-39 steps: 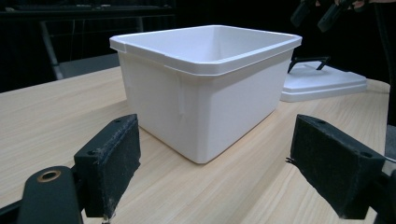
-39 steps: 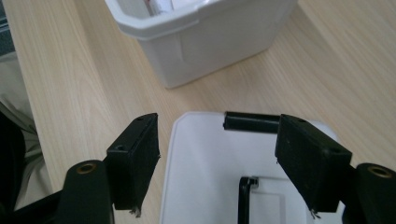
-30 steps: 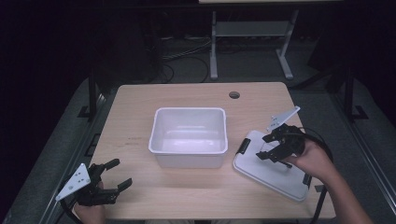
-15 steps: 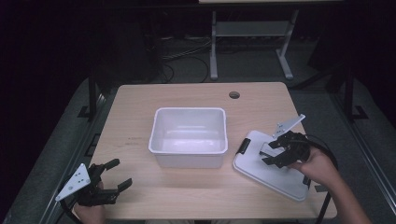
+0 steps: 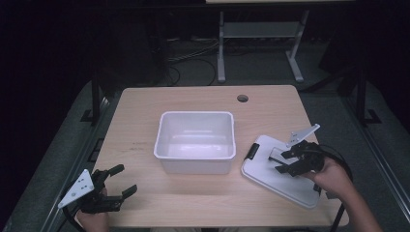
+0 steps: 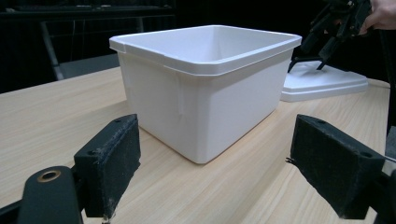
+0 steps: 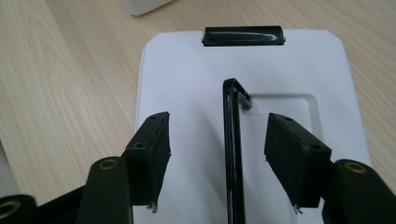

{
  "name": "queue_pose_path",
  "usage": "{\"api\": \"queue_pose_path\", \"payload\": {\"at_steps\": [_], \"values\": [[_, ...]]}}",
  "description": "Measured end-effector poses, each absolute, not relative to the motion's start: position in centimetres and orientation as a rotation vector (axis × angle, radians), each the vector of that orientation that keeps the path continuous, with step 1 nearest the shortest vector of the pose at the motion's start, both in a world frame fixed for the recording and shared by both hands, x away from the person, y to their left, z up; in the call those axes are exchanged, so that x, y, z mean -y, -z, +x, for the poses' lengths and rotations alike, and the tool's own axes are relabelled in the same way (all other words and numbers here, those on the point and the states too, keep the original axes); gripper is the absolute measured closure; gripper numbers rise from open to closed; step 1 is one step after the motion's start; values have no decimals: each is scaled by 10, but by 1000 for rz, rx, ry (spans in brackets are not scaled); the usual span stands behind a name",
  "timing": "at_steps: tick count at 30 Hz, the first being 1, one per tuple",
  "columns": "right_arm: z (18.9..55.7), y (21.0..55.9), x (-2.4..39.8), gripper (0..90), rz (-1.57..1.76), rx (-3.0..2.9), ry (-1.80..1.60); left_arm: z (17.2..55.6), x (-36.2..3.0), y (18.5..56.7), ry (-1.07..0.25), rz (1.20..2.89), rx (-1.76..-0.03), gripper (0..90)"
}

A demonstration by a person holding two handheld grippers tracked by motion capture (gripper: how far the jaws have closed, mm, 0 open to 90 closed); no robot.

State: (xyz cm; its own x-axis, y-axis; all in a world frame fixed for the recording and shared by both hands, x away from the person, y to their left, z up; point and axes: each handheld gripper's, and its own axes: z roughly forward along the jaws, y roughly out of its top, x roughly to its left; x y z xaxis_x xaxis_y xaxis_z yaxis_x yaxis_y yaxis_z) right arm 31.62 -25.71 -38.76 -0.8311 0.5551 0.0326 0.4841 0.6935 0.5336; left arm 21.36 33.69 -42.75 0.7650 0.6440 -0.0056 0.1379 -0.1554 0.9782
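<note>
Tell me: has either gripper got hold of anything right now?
No. The right gripper is open, straddling the lid's raised black handle unclamped; the left gripper is open, short of the bin.

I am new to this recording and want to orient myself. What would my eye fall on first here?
First the empty white bin at the middle of the wooden table. Next, to its right, the flat white lid, where the right claw hangs open astride the lid's raised black handle. The left claw waits open at the near left corner.
</note>
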Motion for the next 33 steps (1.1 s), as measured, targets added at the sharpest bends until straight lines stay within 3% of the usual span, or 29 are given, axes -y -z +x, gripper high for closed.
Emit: {"api": "queue_pose_path", "payload": {"at_steps": [33], "values": [[317, 404, 267, 670, 885, -2769, -766, 213, -337, 428, -496, 1695, -623, 157]]}}
